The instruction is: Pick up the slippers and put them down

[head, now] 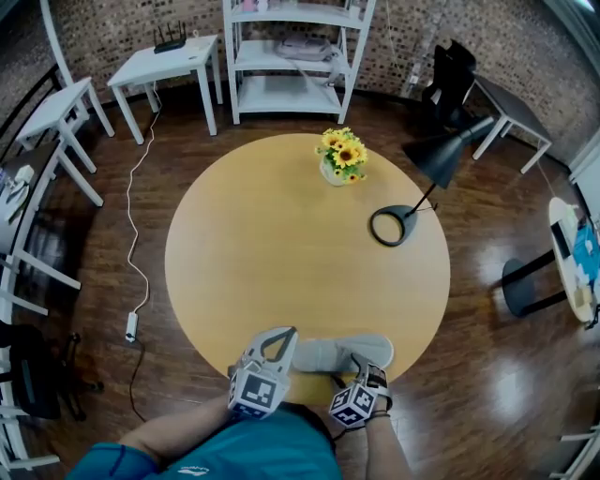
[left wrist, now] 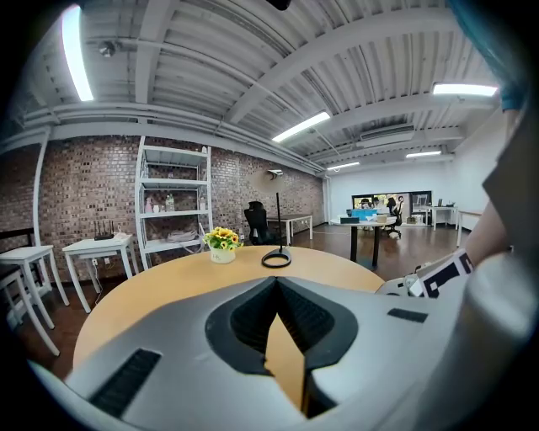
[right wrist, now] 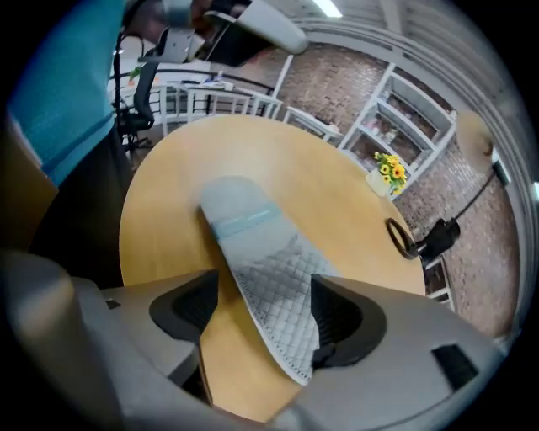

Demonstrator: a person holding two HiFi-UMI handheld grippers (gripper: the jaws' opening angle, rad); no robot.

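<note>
Round light-wood worktop [head: 281,244] on a dark plank floor [head: 487,375], glossy with lamp glare. Brick wall [head: 122,23] at the far side, white shelving unit [head: 291,56] against it. Small white side table [head: 169,66] to the far left, bearing a black router [head: 171,42]; more white tables along the left edge. White cable trailing down the floor to a power strip [head: 132,326] left of the worktop. Black office chair [head: 450,80] at the far right.

On the far part of the worktop, a vase of sunflowers [head: 341,157]; to its right, a black desk lamp [head: 422,178] with a ring base.

Grey quilted slipper [head: 323,354] flat on the worktop at the near edge, crossed by a pale blue band [right wrist: 240,223] with nothing legible on it.

Right gripper [head: 366,364] tilted down over the slipper, fingers [right wrist: 345,311] spread wide, the slipper's quilted part lying between them unpinched. Left gripper [head: 289,333] just left of it, aimed nearly level across the worktop, fingers [left wrist: 244,316] pressed together at the tips on nothing.

Black-and-white square markers on both gripper cubes. White print on the teal shirt [head: 234,455] too small to read.
</note>
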